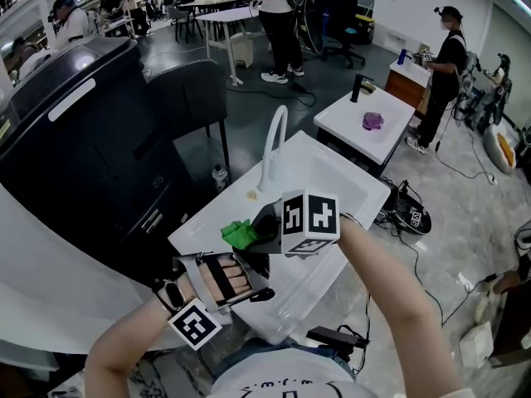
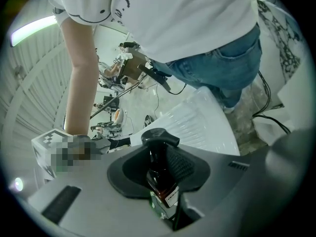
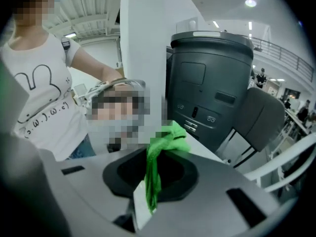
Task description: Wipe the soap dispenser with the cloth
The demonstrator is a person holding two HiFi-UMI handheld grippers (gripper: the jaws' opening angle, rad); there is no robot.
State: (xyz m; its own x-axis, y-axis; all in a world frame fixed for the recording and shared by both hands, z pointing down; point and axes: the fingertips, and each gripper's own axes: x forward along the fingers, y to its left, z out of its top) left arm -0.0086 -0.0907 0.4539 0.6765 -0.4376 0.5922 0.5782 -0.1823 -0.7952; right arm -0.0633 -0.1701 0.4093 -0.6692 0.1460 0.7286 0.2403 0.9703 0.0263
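The soap dispenser (image 2: 162, 179) is a dark bottle with a black pump head. It stands upright between the jaws of my left gripper (image 2: 165, 199), which is shut on its body. The green cloth (image 3: 157, 157) hangs bunched from my right gripper (image 3: 149, 189), shut on it. In the head view both grippers are held close together over the white sink counter (image 1: 332, 181). The left gripper (image 1: 241, 282) is low on the left. The right gripper (image 1: 259, 237), under its marker cube, holds the cloth (image 1: 241, 234) just above the left gripper. The cloth's contact with the bottle is hidden.
A white curved faucet (image 1: 274, 148) rises at the back of the sink. A large black machine (image 1: 75, 139) stands to the left. Behind is a second white table with a purple cloth (image 1: 372, 121) on it. People stand in the background, and cables lie on the floor at the right.
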